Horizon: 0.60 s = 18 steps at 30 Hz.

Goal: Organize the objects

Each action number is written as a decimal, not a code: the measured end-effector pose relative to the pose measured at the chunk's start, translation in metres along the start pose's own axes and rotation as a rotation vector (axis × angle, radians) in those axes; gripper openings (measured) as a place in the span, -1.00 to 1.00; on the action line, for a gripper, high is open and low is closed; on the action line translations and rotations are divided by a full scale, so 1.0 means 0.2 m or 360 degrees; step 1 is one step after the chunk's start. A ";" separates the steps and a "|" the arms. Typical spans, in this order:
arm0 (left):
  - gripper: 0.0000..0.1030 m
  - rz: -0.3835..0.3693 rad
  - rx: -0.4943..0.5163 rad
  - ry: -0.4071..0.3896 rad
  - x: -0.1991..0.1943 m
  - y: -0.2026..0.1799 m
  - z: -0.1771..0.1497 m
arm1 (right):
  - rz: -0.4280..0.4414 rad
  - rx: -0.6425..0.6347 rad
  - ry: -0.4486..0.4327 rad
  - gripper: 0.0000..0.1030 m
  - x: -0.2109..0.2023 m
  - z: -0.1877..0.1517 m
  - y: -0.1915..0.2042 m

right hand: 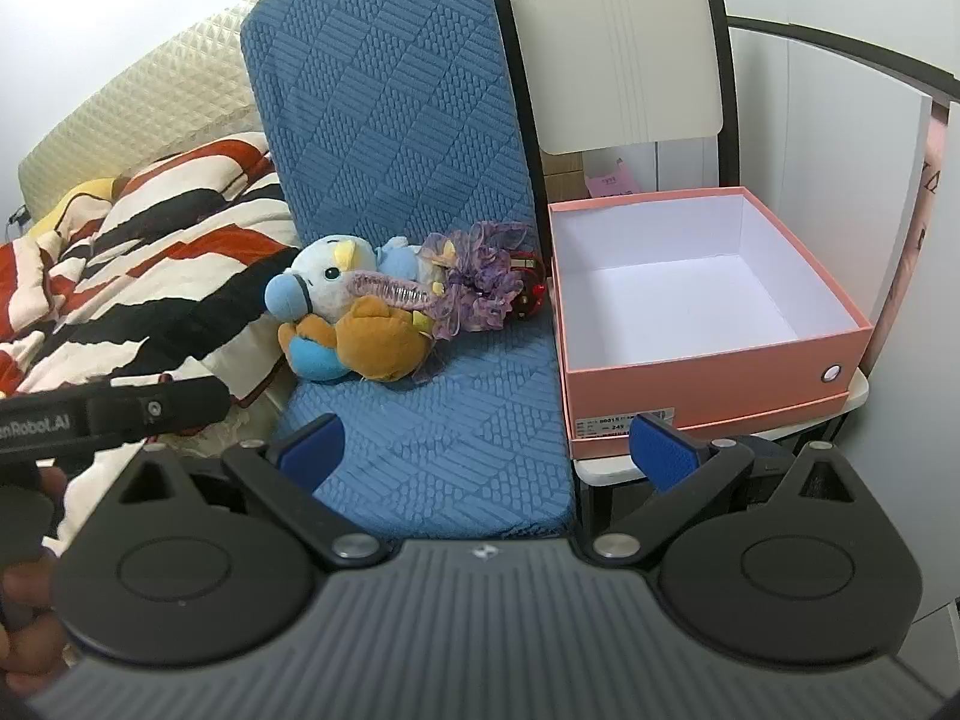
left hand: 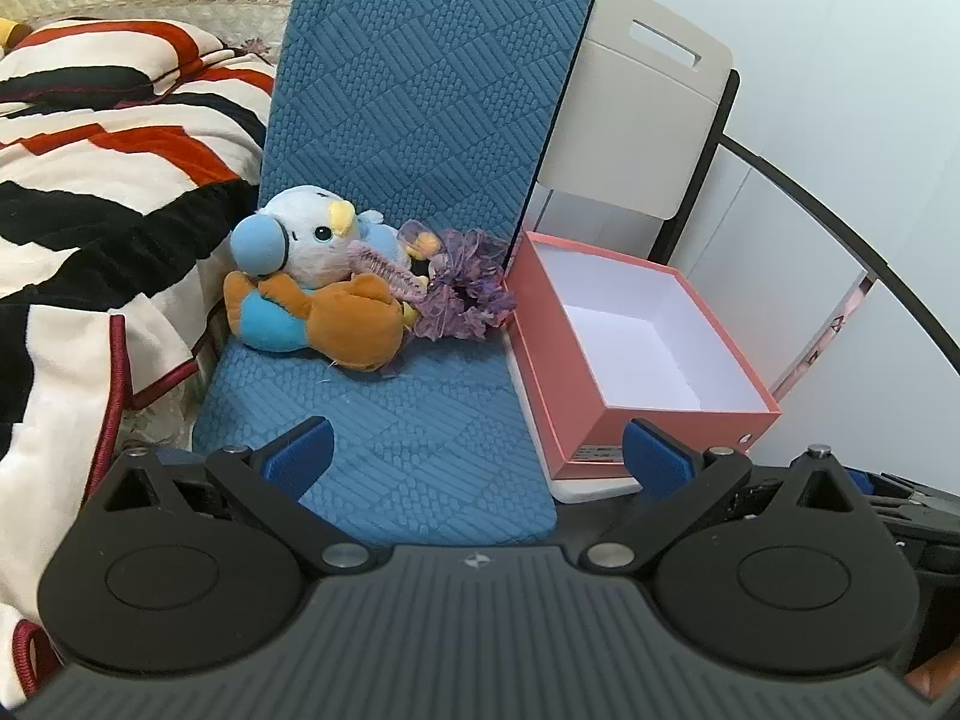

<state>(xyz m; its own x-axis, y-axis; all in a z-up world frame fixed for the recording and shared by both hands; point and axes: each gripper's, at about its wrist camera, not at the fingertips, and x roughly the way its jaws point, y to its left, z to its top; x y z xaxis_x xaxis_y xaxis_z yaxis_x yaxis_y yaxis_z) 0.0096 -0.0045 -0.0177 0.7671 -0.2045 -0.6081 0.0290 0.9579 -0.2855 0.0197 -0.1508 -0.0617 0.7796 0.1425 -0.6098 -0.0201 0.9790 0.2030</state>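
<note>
- Left gripper (left hand: 477, 456): seen at the lower edge of its own wrist view, blue-padded fingers (left hand: 300, 456) spread wide apart with nothing between them; it hangs above the front of the blue cushion (left hand: 420, 420), tilted downward toward the seat.
- Right gripper (right hand: 489, 450): likewise spread wide and holding nothing, over the front edge of the same cushion, its right-hand finger in front of the near corner of the pink box (right hand: 708, 372).
- Blue cushion: a textured pad covering the seat and backrest of a chair; it carries all the loose items.
- Plush bird (left hand: 312, 240): white-and-pale-blue head with a yellow beak, lying at the back left of the seat against the backrest.
- Brown-and-blue plush toy (left hand: 336, 324): lies in front of the bird, touching it.
- Pink hair comb-clip (right hand: 393, 288): rests across the two plush toys.
- Purple sheer scrunchie (left hand: 465, 294): just right of the toys, near the cushion's right edge.
- Small red object (right hand: 528, 291): partly hidden behind the scrunchie, visible only in the right wrist view; its kind cannot be told.
- Pink box: open, white inside, holding nothing, standing on the neighbouring white chair (right hand: 618, 48) just beside the cushion.
- Striped blanket (left hand: 90, 180): red, black and white, on the bed to the left of the chair.
- Hand (right hand: 30, 648): partly visible at the lower left of the right wrist view, by the other gripper's black body.
</note>
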 end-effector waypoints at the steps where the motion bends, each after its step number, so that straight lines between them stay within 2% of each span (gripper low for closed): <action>1: 1.00 0.0001 0.0000 0.0003 0.00 0.00 0.00 | 0.0000 0.0000 0.0003 1.00 0.00 0.00 0.00; 18: 1.00 0.0023 -0.0014 0.0034 0.08 0.00 0.00 | 0.0030 0.0039 0.0063 1.00 0.10 -0.02 -0.03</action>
<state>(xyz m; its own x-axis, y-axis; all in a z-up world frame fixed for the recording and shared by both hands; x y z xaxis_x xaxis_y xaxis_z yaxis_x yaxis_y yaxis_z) 0.0221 -0.0083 -0.0284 0.7537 -0.1951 -0.6276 0.0124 0.9590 -0.2832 0.0338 -0.1531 -0.0778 0.7537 0.1670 -0.6357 -0.0188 0.9723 0.2332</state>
